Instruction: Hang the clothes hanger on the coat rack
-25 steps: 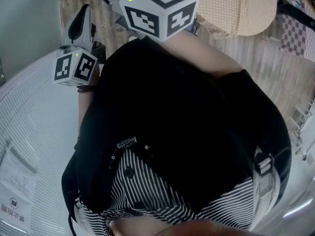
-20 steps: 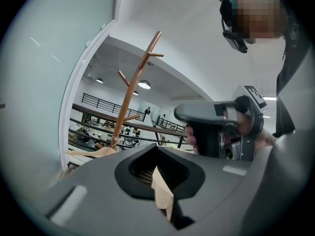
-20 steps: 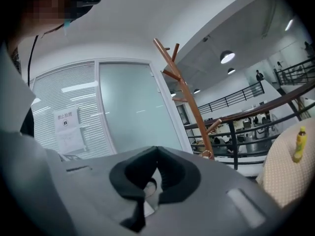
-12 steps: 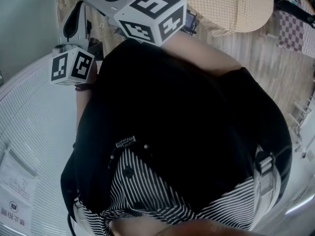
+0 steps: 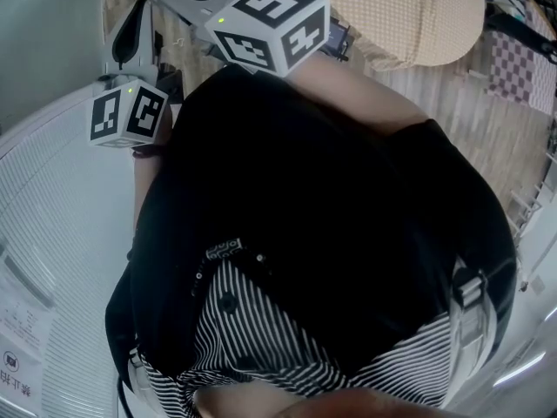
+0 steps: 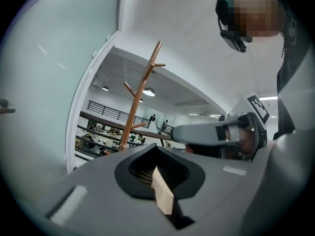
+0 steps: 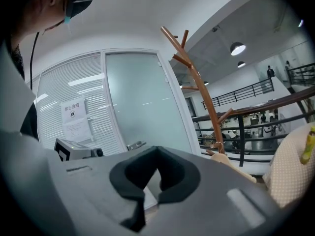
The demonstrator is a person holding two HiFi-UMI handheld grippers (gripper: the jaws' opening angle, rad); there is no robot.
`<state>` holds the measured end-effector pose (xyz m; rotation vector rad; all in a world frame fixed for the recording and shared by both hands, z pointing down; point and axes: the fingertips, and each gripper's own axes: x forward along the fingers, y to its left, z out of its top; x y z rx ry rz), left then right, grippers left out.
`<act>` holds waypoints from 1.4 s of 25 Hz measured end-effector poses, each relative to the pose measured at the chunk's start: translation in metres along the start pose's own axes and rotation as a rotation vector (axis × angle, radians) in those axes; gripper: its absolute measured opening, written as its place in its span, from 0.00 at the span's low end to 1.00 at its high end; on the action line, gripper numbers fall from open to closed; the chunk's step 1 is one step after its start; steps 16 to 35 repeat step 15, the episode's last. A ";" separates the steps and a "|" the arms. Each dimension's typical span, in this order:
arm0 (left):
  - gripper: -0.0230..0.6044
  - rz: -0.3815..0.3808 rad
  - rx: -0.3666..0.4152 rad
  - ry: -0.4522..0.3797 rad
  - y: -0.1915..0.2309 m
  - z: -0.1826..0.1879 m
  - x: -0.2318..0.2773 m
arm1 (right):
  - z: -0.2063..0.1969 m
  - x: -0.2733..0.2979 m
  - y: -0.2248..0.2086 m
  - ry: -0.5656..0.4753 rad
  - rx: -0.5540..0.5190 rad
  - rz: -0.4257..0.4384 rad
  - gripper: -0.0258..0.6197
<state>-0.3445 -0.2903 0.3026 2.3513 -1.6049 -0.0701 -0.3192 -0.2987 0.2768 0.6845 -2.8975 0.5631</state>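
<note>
Left gripper [image 6: 157, 156]: your jaws are closed on a strip of beige waffle cloth [image 6: 162, 193]. Only the left gripper view shows this grip.
Right gripper [image 7: 157, 156]: your jaws are pressed together. The right gripper view shows nothing caught between them.
Clothes hanger [image 7: 238, 163]: only the right gripper view shows it. A pale wooden shoulder lies just right of the jaws and close to you. More of the beige waffle cloth sits at that view's right edge.
Hanger hook [image 7: 215, 144]: a small metal loop that overlaps the lower pole of the coat rack. I cannot tell whether the two touch.
Coat rack [image 7: 197, 82]: a brown wooden pole with upward pegs, standing far ahead. It shows in both gripper views and not in the head view.
Head view: you look down at a black top [image 5: 331, 233] over a striped shirt [image 5: 261, 338]. The left marker cube [image 5: 129, 116] is far left and the right marker cube [image 5: 271, 22] is far centre. The beige cloth lies beyond them, far right.
Surroundings: a frosted glass door [image 7: 142, 102] is left of the rack. A paper notice [image 7: 74, 117] hangs on the ribbed wall further left. A black railing [image 6: 113, 114] runs behind the rack.
</note>
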 end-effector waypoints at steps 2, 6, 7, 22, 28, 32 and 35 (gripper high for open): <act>0.01 -0.002 0.000 0.001 0.007 0.000 -0.008 | -0.003 0.007 0.009 0.006 0.002 0.004 0.04; 0.01 -0.002 0.002 0.001 0.014 0.001 -0.018 | -0.007 0.016 0.019 0.014 0.003 0.014 0.04; 0.01 -0.001 0.003 0.001 0.012 0.001 -0.016 | -0.007 0.014 0.017 0.017 0.005 0.016 0.04; 0.01 -0.006 0.005 -0.001 0.006 0.004 -0.015 | -0.006 0.008 0.015 0.028 0.015 0.013 0.04; 0.01 -0.006 0.005 -0.001 0.006 0.004 -0.015 | -0.006 0.008 0.015 0.028 0.015 0.013 0.04; 0.01 -0.006 0.005 -0.001 0.006 0.004 -0.015 | -0.006 0.008 0.015 0.028 0.015 0.013 0.04; 0.01 -0.006 0.005 -0.001 0.006 0.004 -0.015 | -0.006 0.008 0.015 0.028 0.015 0.013 0.04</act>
